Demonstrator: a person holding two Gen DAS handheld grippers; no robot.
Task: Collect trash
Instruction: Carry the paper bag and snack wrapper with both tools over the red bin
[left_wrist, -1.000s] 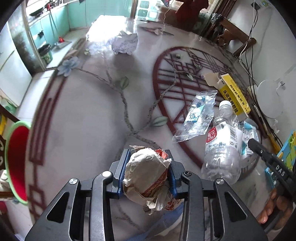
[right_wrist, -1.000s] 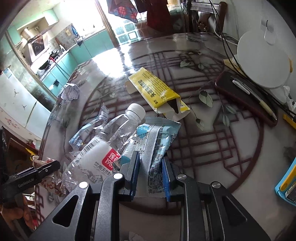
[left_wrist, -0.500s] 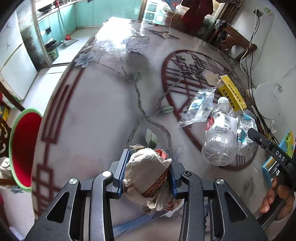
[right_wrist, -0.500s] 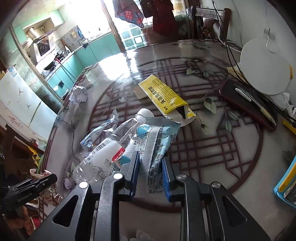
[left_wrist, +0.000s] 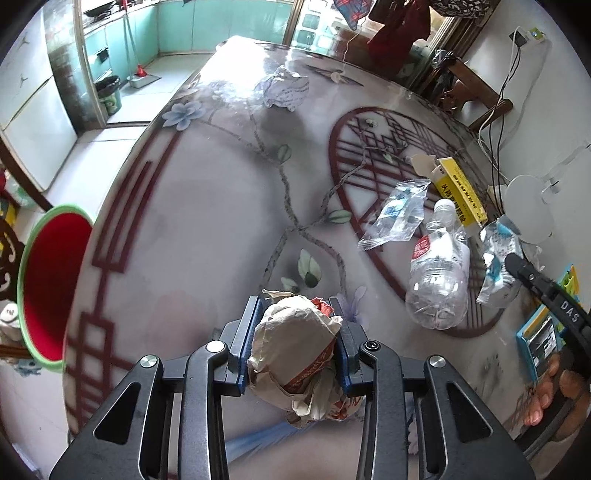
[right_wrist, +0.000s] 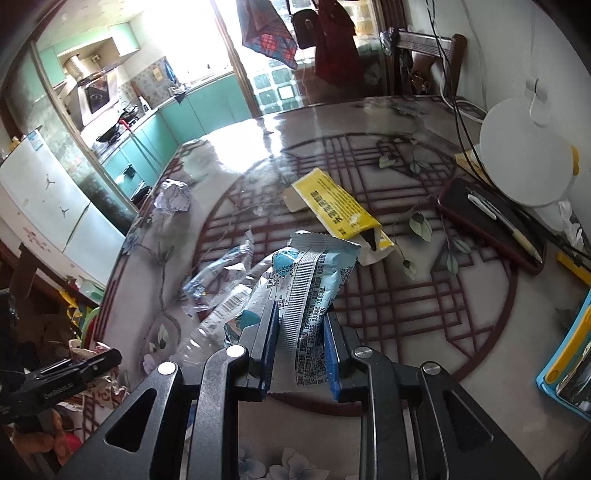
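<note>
My left gripper (left_wrist: 295, 314) is shut on a crumpled paper wrapper (left_wrist: 295, 354) with red print, held above the near edge of the round patterned table (left_wrist: 207, 206). My right gripper (right_wrist: 300, 314) is shut on a blue and silver snack wrapper (right_wrist: 314, 280), lifted off the table; it also shows at the right of the left wrist view as the snack wrapper (left_wrist: 496, 258). On the table lie a clear plastic bottle (left_wrist: 439, 273), a clear empty packet (left_wrist: 397, 214), a yellow carton (left_wrist: 460, 194) with an open end, and a crumpled paper ball (left_wrist: 286, 90) far back.
A red bin with a green rim (left_wrist: 48, 284) stands off the table's left edge. A dark phone with a pen (right_wrist: 491, 229), a white round stand (right_wrist: 524, 151), cables and a blue tray (right_wrist: 569, 354) crowd the right side. A hand (left_wrist: 554, 391) holds the right gripper.
Both grippers have risen with their loads, so the table looks farther away. The snack wrapper has come up off the bottle. The left view has shifted and shows more of the red bin.
</note>
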